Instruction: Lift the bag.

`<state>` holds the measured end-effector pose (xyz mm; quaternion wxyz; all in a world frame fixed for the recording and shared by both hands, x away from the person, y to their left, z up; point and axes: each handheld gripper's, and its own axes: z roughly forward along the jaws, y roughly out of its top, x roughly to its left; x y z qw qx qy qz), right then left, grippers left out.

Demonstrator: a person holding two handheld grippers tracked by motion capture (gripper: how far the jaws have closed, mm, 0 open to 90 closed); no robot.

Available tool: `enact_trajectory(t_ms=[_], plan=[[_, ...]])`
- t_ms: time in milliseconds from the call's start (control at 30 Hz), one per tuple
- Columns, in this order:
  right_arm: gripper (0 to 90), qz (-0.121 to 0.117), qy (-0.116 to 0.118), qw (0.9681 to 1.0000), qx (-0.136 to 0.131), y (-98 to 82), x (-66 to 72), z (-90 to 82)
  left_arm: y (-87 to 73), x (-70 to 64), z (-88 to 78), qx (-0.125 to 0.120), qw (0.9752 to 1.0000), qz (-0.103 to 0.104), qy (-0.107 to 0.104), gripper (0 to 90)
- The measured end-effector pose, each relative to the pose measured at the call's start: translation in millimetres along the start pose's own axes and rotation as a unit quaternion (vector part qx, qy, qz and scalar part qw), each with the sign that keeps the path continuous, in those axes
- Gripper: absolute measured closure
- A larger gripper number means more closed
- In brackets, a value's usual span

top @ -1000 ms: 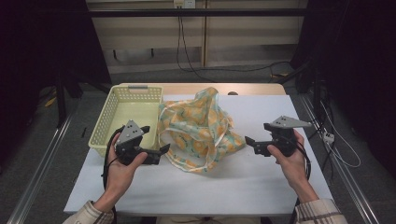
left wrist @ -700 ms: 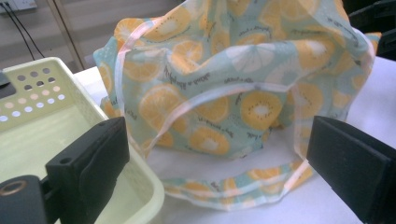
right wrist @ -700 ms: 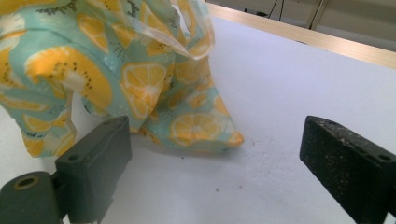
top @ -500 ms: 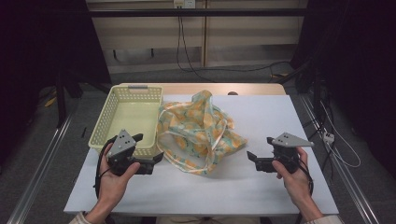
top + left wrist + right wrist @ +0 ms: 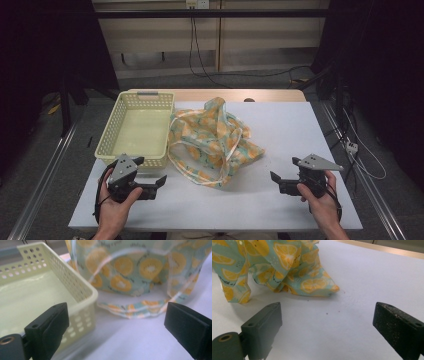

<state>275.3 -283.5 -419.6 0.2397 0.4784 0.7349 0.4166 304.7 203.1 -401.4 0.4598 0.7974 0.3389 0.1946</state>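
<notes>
Near the table's front edge, both grippers, left and right, have withdrawn, jaws apart, empty; fruit-print bag released mid-table beside basket.

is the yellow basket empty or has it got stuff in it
Empty: the basket shows a bare, glossy floor in the high view and the left gripper view; the fruit-print cloth lies crumpled beside it.

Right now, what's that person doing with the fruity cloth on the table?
A person holds a gripper in each hand at a white table. A crumpled cloth bag printed with orange slices lies in the middle, beside an empty yellow basket. The left gripper and the right gripper both have their jaws open, near the table's front edge, apart from the bag.
</notes>
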Motion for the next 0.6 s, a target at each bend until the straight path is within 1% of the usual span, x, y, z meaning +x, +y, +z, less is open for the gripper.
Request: enact_trajectory(t_ms=[67, 133, 167, 233, 300, 333, 367, 467, 533, 600], plan=[[9.0, 0.003, -0.001, 1.0000, -0.002, -3.5, -0.6, -2.7, -5.8, -0.6, -3.4, -0.001, 1.0000, -0.005, 0.003, 5.5], [8.9, 0.008, -0.002, 1.0000, -0.001, -7.5, -1.4, -4.3, -11.0, 0.2, -5.2, -0.007, 0.9999, -0.009, 0.013, 5.5], [8.9, 0.008, -0.004, 1.0000, -0.001, -9.3, -1.8, -4.5, -14.0, 1.1, -5.5, -0.010, 0.9997, -0.016, 0.016, 5.5], [9.0, 0.012, -0.006, 0.9999, 0.001, -13.5, -3.1, -3.7, -16.4, 3.5, -4.0, -0.009, 0.9996, -0.024, 0.012, 5.5], [9.2, 0.013, -0.009, 0.9999, 0.002, -16.4, -3.5, -2.6, -19.4, 3.7, -3.3, -0.009, 0.9996, -0.022, 0.017, 5.8], [9.2, 0.010, -0.011, 0.9999, 0.004, -17.5, -3.4, -2.5, -21.0, 3.5, -3.4, -0.007, 0.9997, -0.021, 0.014, 5.8], [9.1, 0.009, -0.010, 0.9999, 0.004, -17.9, -3.4, -2.9, -22.7, 3.0, -3.7, -0.007, 0.9997, -0.019, 0.015, 5.8], [9.1, 0.014, -0.010, 0.9998, -0.001, -17.8, -5.1, -3.6, -25.3, 3.0, -4.5, -0.008, 0.9996, -0.021, 0.015, 5.9], [9.1, 0.011, -0.010, 0.9999, 0.003, -18.3, -5.8, -1.4, -25.3, 2.8, -3.9, -0.010, 0.9995, -0.027, 0.016, 6.1], [9.1, 0.011, -0.005, 0.9999, 0.007, -18.8, -5.3, 0.5, -25.1, 2.5, -3.5, -0.008, 0.9996, -0.025, 0.012, 6.1]])
